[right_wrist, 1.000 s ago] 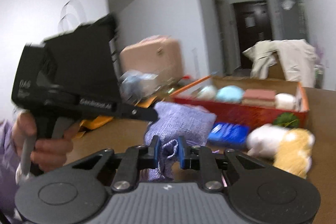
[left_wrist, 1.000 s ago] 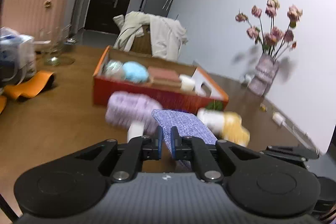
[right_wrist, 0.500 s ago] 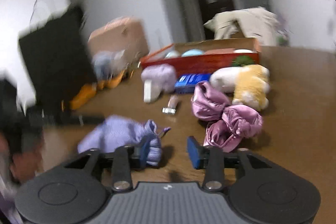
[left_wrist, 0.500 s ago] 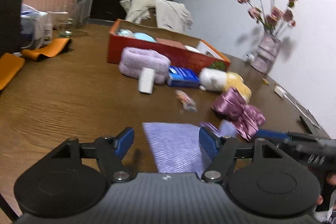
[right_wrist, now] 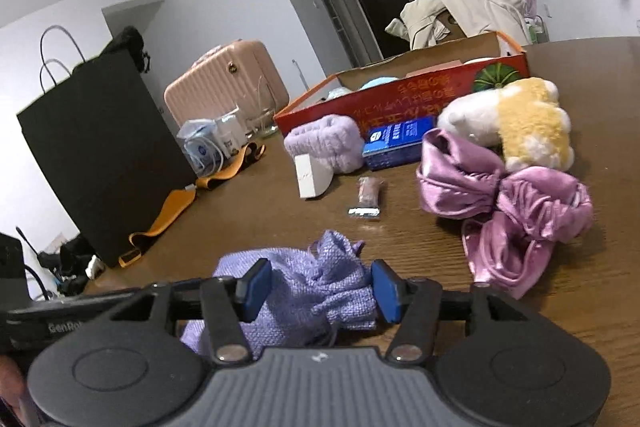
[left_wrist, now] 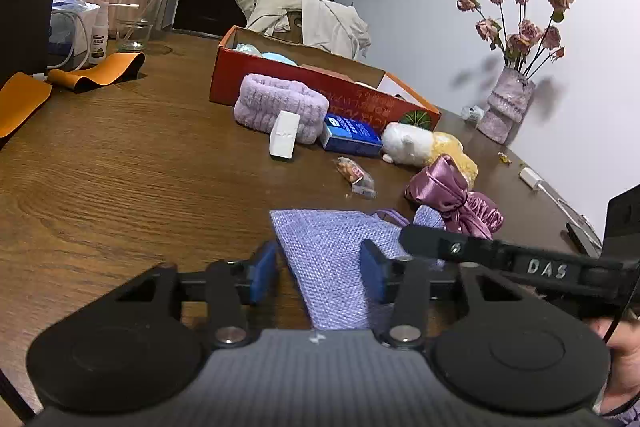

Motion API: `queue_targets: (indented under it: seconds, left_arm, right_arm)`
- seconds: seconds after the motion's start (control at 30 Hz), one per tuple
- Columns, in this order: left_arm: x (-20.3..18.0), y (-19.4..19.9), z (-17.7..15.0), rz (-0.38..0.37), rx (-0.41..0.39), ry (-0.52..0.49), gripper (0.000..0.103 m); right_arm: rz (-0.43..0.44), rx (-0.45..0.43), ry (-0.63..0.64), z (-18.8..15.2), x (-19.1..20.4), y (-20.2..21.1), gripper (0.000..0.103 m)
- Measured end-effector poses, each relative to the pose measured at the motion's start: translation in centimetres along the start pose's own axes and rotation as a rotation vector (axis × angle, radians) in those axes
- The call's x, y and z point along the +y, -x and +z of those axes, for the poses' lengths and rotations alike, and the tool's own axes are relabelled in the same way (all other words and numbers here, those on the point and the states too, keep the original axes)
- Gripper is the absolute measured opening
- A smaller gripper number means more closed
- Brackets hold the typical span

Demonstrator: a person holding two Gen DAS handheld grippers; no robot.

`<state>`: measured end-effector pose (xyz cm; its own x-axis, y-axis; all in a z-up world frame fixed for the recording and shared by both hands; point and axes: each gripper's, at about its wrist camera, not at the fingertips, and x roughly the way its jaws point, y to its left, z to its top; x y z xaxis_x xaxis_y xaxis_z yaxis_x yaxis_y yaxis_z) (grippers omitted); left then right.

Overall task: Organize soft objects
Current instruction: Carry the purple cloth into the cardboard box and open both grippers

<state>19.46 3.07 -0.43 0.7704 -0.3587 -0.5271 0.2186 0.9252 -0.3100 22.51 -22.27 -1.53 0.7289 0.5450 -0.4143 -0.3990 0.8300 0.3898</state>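
Working across the wooden table (left_wrist: 120,163), I note the red box (left_wrist: 280,79) at twelve o'clock as the destination. Lavender pouch (left_wrist: 332,267) lies flat at six o'clock. Left gripper (left_wrist: 318,277) is closing around its flat end, pads clear. Right gripper (right_wrist: 322,291) is opening beside the gathered neck, unpinched. I advise regripping squarely before lifting.

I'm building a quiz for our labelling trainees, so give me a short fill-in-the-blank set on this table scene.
1. The lavender pouch lies on the ____ table.
2. The blue packet sits between the fluffy headband and the white and ____ plush toy.
3. The vase holds dried ____.
4. The red box has a green ____ printed on its front corner.

Missing words: wooden; yellow; roses; pumpkin
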Motion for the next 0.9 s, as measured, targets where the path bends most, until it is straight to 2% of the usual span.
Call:
queue_targets:
  seconds: [0.07, 0.13, 0.17, 0.3, 0.43, 0.5, 0.57, 0.63, 0.73, 0.77, 0.9]
  left_arm:
    - [0.1, 0.0, 0.2, -0.017, -0.002, 0.000, 0.031]
    - [0.0, 0.1, 0.4, -0.042, -0.004, -0.014, 0.021]
    - [-0.2, 0.1, 0.6, -0.055, -0.005, -0.021, 0.017]
    - [-0.8, 0.0, 1.8, -0.081, -0.019, -0.045, 0.012]
    - [-0.3, -0.2, 5.9, -0.147, -0.089, -0.042, 0.012]
    - [0.0, -1.0, 9.2, -0.177, -0.133, -0.047, 0.012]
    - [0.2, -2.6, 12.5, -0.177, -0.161, -0.053, 0.012]
    - [0.7, -5.0, 15.8, -0.154, -0.161, -0.052, 0.012]
    - [2.4, -9.2, 19.9, -0.123, -0.123, -0.014, 0.012]
    - [2.9, -10.3, 20.8, -0.118, -0.117, -0.009, 0.012]
    - [4.7, -15.4, 23.5, -0.019, -0.061, -0.017, 0.012]
  right_arm:
    - [-0.001, 0.009, 0.009, -0.1, 0.1, 0.0, 0.047]
    - [-0.011, 0.016, 0.032, -0.2, 0.5, 0.0, 0.032]
    - [-0.014, 0.026, 0.046, -0.2, 0.7, 0.0, 0.030]
    - [-0.040, 0.020, 0.079, 0.2, 1.6, 0.2, 0.017]
    - [-0.014, -0.058, 0.082, 3.6, 1.8, 1.2, 0.016]
    - [0.001, -0.091, 0.113, 6.6, 2.0, 0.9, 0.016]
    - [0.009, -0.114, 0.161, 10.0, 2.1, -0.2, 0.016]
    - [0.008, -0.128, 0.202, 13.5, 1.9, -2.2, 0.016]
    - [0.029, -0.090, 0.149, 17.9, 0.2, -6.4, 0.016]
    - [0.030, -0.074, 0.131, 19.2, -0.4, -8.3, 0.016]
    - [-0.003, -0.001, 0.112, 22.2, -1.9, -14.9, 0.016]
